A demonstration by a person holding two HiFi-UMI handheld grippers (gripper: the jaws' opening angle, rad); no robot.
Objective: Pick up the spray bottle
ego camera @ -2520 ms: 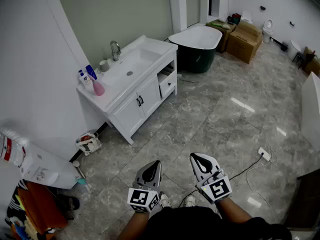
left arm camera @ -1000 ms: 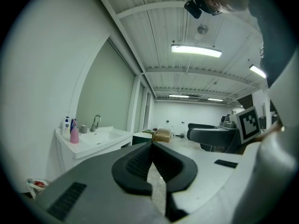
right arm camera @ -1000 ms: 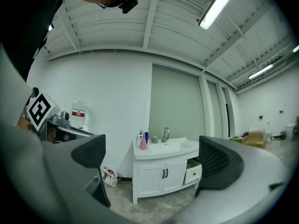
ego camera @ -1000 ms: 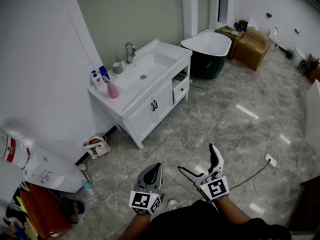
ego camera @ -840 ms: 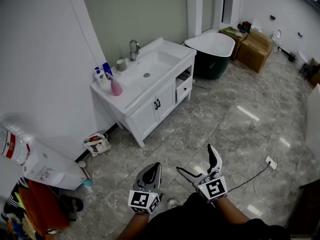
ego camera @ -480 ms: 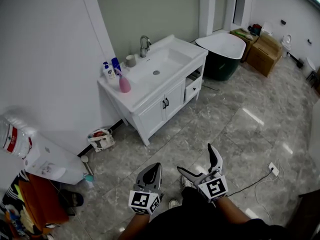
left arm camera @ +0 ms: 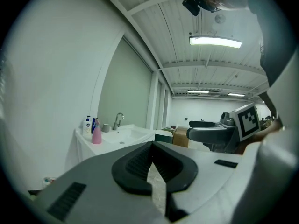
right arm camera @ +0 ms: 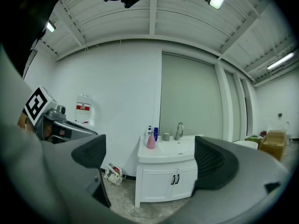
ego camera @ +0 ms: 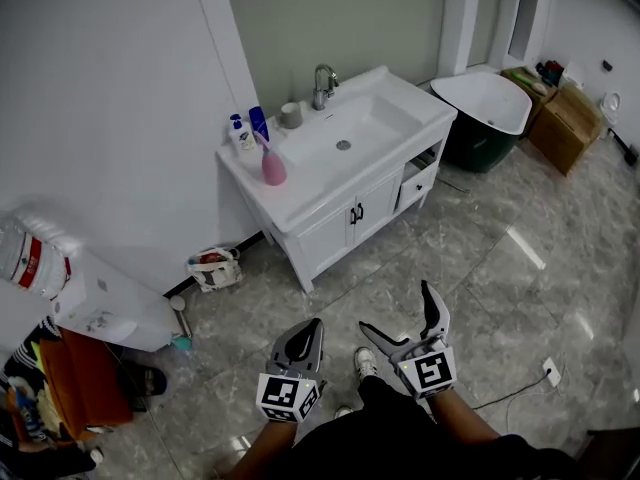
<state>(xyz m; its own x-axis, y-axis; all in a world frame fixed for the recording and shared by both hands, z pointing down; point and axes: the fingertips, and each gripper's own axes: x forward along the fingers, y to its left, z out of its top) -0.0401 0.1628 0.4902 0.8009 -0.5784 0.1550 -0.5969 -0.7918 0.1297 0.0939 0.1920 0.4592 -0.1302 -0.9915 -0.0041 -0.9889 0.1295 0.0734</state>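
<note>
A pink spray bottle (ego camera: pixel 273 166) stands at the left end of the white vanity top (ego camera: pixel 300 193), beside a white pump bottle (ego camera: pixel 240 133) and a blue bottle (ego camera: pixel 259 123). The pink bottle also shows far off in the left gripper view (left arm camera: pixel 96 135) and the right gripper view (right arm camera: pixel 151 142). Both grippers hang low over the floor, well short of the vanity. My left gripper (ego camera: pixel 303 340) (left arm camera: pixel 150 155) is shut with nothing in it. My right gripper (ego camera: pixel 403 313) (right arm camera: pixel 152 160) is open and empty.
The vanity holds a sink (ego camera: pixel 350 133), a tap (ego camera: pixel 322 83) and a grey cup (ego camera: pixel 291 115). A dark bathtub (ego camera: pixel 488 118) and cardboard boxes (ego camera: pixel 565 123) stand at the right. A water dispenser (ego camera: pixel 100 303) and a small bag (ego camera: pixel 213 266) sit by the left wall.
My right gripper has opened since the earliest frame; the left stays shut. The vanity has drawn nearer and shifted right in the head view as the person walks toward it.
</note>
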